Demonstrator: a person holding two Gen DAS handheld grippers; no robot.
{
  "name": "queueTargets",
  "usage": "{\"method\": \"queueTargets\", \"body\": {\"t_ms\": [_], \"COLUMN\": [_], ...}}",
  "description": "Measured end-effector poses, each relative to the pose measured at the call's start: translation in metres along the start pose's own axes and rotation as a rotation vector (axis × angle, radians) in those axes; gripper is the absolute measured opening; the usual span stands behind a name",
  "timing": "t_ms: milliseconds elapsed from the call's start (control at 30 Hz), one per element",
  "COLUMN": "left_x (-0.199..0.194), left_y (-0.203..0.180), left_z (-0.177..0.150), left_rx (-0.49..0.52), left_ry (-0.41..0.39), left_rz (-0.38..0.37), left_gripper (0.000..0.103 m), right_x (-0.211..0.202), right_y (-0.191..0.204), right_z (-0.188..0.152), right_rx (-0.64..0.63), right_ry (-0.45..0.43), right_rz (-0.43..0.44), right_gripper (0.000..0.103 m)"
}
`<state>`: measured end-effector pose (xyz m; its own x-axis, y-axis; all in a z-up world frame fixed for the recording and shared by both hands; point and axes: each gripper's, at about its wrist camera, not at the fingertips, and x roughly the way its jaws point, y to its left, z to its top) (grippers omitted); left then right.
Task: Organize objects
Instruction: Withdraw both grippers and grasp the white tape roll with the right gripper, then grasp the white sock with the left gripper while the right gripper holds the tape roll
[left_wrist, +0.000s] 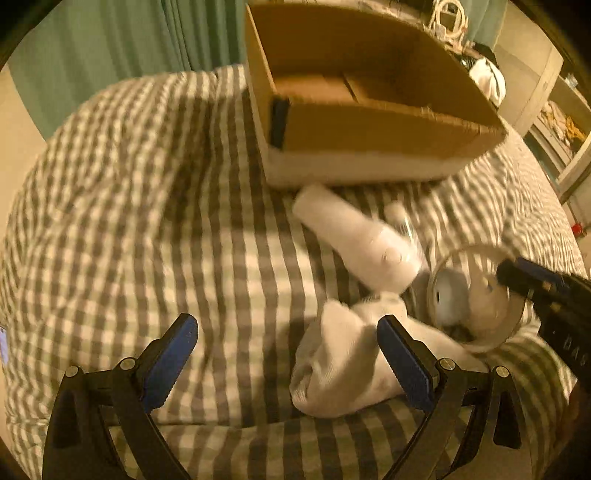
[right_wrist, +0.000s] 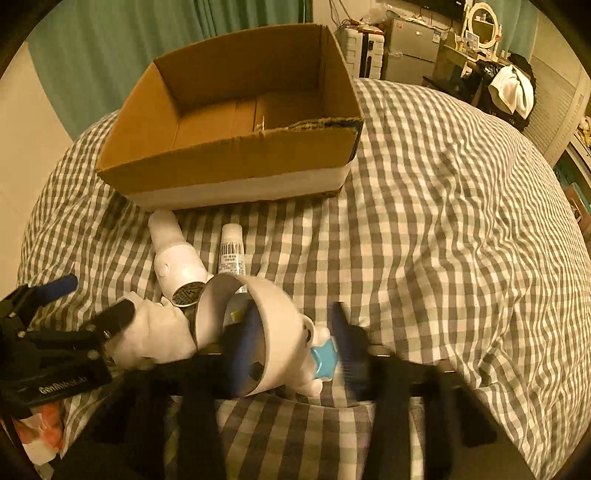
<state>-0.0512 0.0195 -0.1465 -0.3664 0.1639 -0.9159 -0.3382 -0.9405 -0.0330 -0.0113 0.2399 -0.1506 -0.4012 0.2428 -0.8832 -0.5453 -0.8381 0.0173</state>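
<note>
An open cardboard box (left_wrist: 369, 125) (right_wrist: 236, 162) stands on a checked bed cover, empty inside. In front of it lie a white bottle-shaped device (left_wrist: 354, 243) (right_wrist: 177, 258), a small white tube (right_wrist: 232, 251) and a white sock (left_wrist: 343, 362) (right_wrist: 155, 339). My right gripper (right_wrist: 295, 343) is shut on a white mug with a figure on its side (right_wrist: 273, 332) (left_wrist: 476, 295), one finger inside the rim. My left gripper (left_wrist: 288, 354) is open, its right finger over the sock; it shows at the left of the right wrist view (right_wrist: 96, 306).
The checked cover (right_wrist: 443, 221) spreads wide to the right of the box. Green curtains (left_wrist: 110, 48) hang behind. A dresser with a round mirror (right_wrist: 480, 22), a fridge and clothes stand at the far right beyond the bed.
</note>
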Motion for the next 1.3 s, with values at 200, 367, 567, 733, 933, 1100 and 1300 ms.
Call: {"method": "queueTargets", "body": {"t_ms": [200, 367, 567, 733, 933, 1100, 1300], "left_x": [0.013, 0.017, 0.003, -0.019, -0.073, -0.11, -0.146], "left_y": [-0.009, -0.016, -0.034, -0.027, -0.016, -0.014, 0.0], "left_z": [-0.006, -0.008, -0.011, -0.009, 0.006, 0.023, 0.044], "left_rx": [0.046, 0.075, 0.161, 0.146, 0.132, 0.139, 0.15], "left_ry": [0.054, 0.087, 0.063, 0.011, -0.131, -0.255, -0.376], "left_rz": [-0.029, -0.106, -0.106, -0.1, -0.075, -0.041, -0.018], "left_gripper": [0.1, 0.074, 0.035, 0.03, 0.03, 0.03, 0.03], "right_x": [-0.006, -0.012, -0.02, -0.044, -0.078, -0.107, -0.132], "right_y": [0.004, 0.006, 0.007, 0.014, 0.027, 0.036, 0.053], "right_z": [0.0, 0.002, 0.003, 0.006, 0.012, 0.022, 0.045], "right_rx": [-0.005, -0.013, -0.004, -0.014, -0.047, -0.064, -0.099], "right_ry": [-0.041, -0.065, -0.079, -0.121, -0.184, -0.242, -0.307], "right_rz": [-0.024, -0.017, 0.004, 0.009, -0.007, -0.018, -0.028], "right_gripper": [0.011, 0.01, 0.01, 0.01, 0.01, 0.01, 0.01]}}
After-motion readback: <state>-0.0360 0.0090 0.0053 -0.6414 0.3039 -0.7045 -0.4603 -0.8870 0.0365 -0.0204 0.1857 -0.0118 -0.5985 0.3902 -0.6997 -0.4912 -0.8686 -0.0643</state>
